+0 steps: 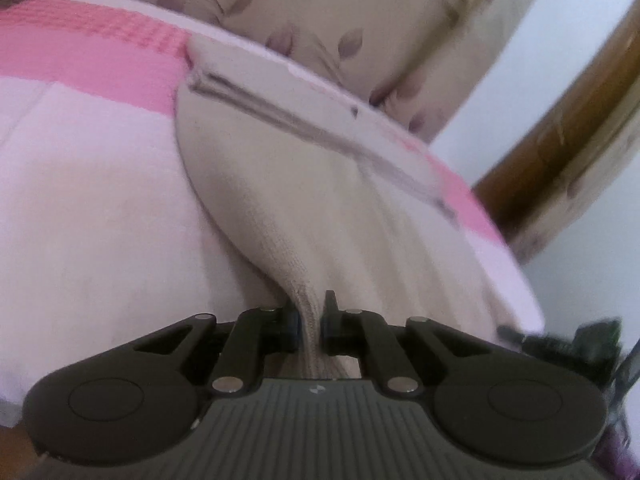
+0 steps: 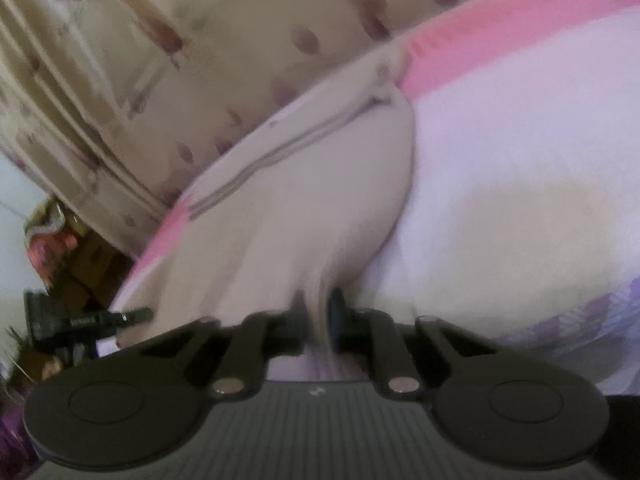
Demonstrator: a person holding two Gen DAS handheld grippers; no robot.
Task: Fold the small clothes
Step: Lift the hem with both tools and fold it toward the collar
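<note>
left tongs (image 1: pixel 310 322): clamped on one gathered edge of the beige garment (image 1: pixel 256 168) | right tongs (image 2: pixel 318 316): clamped on another gathered edge | garment: spread over the pink-and-white bedcover (image 1: pixel 92 184), near edge lifted | background: leaf-patterned curtain (image 1: pixel 320 12) is seen

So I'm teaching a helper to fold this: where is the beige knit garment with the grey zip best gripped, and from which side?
Take the beige knit garment by its near hem, coming in from the near edge of the pink and white bed cover. It lies flat with the zip running away, so both near corners pinch easily; the left gripper and right gripper grip there.
</note>
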